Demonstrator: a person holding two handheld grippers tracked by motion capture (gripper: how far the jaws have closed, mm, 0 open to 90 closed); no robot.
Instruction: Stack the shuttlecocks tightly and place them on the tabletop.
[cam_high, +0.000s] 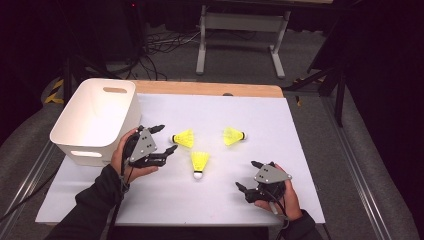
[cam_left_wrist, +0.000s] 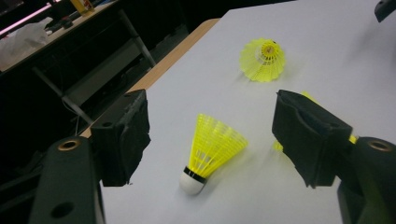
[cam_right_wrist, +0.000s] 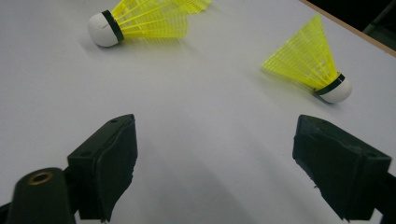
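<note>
Left gripper view has the left gripper (cam_left_wrist: 210, 140), jaws released, straddling the leftmost shuttlecock (cam_left_wrist: 211, 150) just right of the white bin (cam_high: 95, 120); feather-light with a crushable skirt, it's best pinched near the firm cork, while the right gripper (cam_high: 252, 176) waits spread.
</note>
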